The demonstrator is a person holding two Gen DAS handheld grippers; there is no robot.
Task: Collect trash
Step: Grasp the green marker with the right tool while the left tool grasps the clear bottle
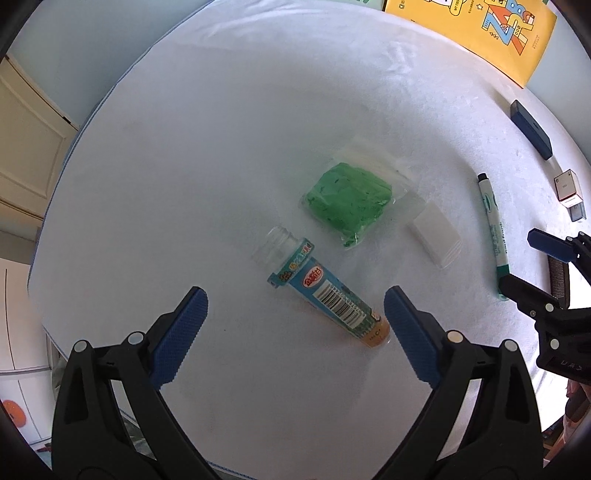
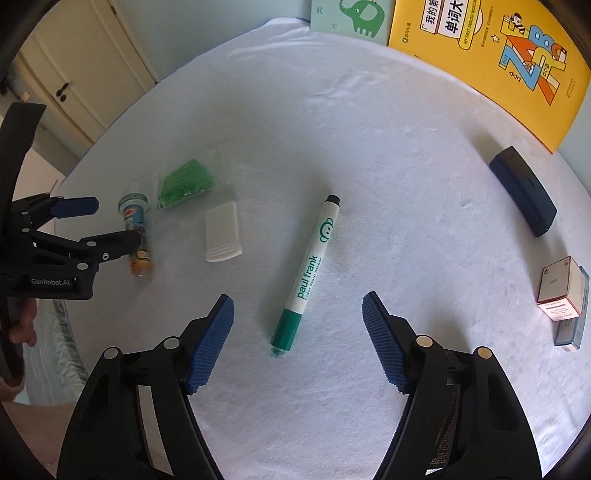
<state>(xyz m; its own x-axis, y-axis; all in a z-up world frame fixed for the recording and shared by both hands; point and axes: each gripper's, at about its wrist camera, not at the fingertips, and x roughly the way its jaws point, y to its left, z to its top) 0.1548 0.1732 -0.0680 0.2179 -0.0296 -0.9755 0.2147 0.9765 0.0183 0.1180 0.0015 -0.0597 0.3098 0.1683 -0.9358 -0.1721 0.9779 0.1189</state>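
Observation:
An empty clear plastic tube (image 1: 325, 291) with a blue label and barcode lies on the white table, just ahead of my left gripper (image 1: 295, 314), which is open around its near end; the tube also shows in the right wrist view (image 2: 136, 232). A clear bag of green clay (image 1: 347, 201) lies beyond it, also in the right wrist view (image 2: 184, 182). A small white plastic piece (image 1: 436, 236) lies to the right (image 2: 221, 234). A green marker (image 2: 306, 273) lies ahead of my right gripper (image 2: 297, 314), which is open and empty.
A yellow book (image 2: 491, 62) and a green elephant book (image 2: 351, 18) lie at the far edge. A dark blue case (image 2: 522, 190) and small boxes (image 2: 561, 291) sit at the right. The table's left edge (image 1: 55, 206) is close.

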